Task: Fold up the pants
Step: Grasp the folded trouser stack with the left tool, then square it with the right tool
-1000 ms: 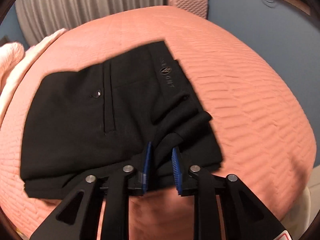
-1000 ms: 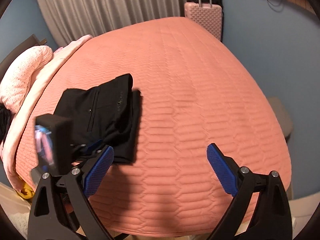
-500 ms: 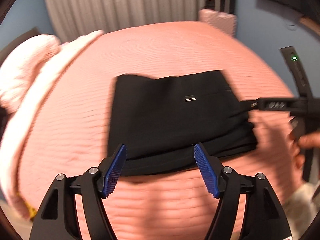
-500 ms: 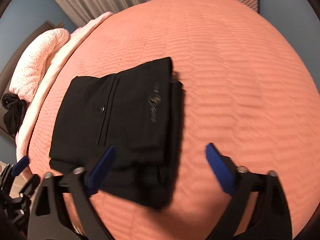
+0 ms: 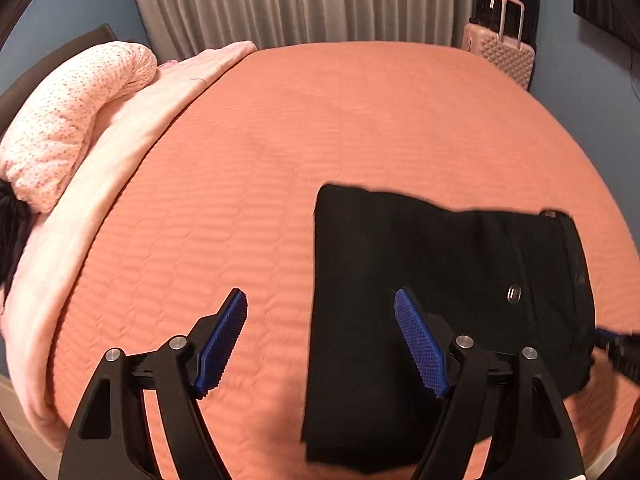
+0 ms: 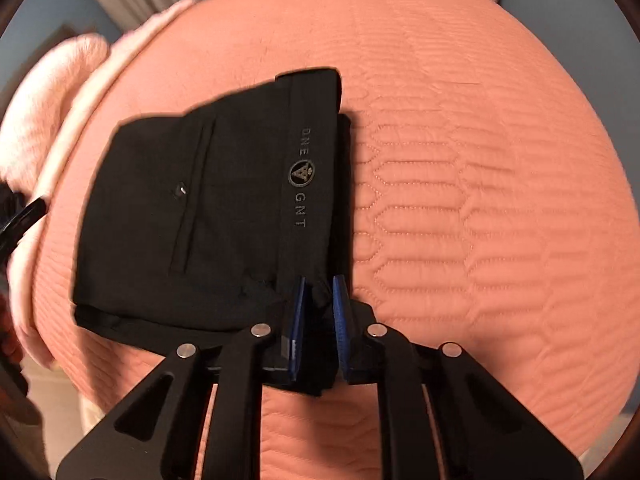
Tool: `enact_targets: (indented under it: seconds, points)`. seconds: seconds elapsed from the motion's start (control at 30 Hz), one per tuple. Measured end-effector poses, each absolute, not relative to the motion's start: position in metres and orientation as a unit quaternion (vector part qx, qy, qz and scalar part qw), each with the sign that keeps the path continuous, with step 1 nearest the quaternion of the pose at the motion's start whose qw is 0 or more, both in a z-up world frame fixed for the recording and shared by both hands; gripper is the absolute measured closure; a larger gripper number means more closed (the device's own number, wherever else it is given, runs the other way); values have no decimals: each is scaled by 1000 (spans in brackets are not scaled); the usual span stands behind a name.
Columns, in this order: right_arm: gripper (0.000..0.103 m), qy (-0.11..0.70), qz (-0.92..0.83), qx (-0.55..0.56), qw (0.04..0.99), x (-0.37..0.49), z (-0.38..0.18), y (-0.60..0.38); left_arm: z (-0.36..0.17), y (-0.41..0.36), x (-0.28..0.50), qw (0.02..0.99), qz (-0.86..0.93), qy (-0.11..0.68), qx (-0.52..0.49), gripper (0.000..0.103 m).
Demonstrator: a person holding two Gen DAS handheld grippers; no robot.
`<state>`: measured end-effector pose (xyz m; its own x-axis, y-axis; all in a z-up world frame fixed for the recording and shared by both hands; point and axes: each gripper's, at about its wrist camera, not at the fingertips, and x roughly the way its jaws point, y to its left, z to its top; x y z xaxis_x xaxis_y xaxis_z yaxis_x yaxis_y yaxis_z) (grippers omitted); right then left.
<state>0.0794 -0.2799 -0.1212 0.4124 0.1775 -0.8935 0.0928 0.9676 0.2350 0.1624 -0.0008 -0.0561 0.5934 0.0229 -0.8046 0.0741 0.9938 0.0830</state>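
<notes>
Right claw [image 6: 318, 304], black arms with blue ribbed pads, has just been closing and now pinches the near right corner of the folded black trousers [image 6: 208, 208], cloth bunched between the pads. Trousers lie flat as a compact rectangle on the salmon quilted bedspread [image 6: 480, 200], running up and to the left from that claw; waistband with grey lettering and a round logo runs along the fold's right edge, back pocket with a small button left of it. Left claw [image 5: 320, 344] has just been opening and stands spread wide with nothing between the pads, above the bedspread [image 5: 320, 140]. In its view the trousers [image 5: 440, 280] sit to the right: the left edge of the fold falls between the two pads, right pad in front of the cloth, left pad in front of bare bedspread; touching or not, cannot tell.

Hard to read: trouser edges are motion-blurred in both views. Near edge of the fold is cut off behind the claw arms. Right claw's tip only pokes in at the right edge of the left view, blurred. Pale pink speckled pillow [image 5: 68, 120] and light pink blanket [image 5: 100, 208] at the bed's left side. Pink ridged suitcase [image 5: 500, 54] by the grey pleated curtain [image 5: 300, 0].
</notes>
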Motion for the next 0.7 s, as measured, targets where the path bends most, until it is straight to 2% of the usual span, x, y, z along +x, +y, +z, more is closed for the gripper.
enact_targets:
  seconds: [0.23, 0.33, 0.4, 0.47, 0.53, 0.7]
  points:
    - [97, 516, 5, 172, 839, 53, -88, -295, -49, -19, 200, 893, -17, 442, 78, 28]
    - [97, 539, -12, 148, 829, 57, -105, -310, -57, -24, 210, 891, -16, 446, 85, 28]
    - [97, 534, 3, 184, 825, 62, -108, -318, -62, -23, 209, 887, -16, 456, 76, 28]
    - [94, 523, 27, 187, 831, 73, -106, -314, -64, -20, 202, 886, -21, 458, 62, 28]
    - [85, 538, 32, 163, 826, 93, -116, -306, -66, -16, 189, 887, -19, 458, 56, 28]
    - [82, 567, 53, 155, 807, 116, -142, -295, -70, -9, 153, 883, -22, 466, 52, 28]
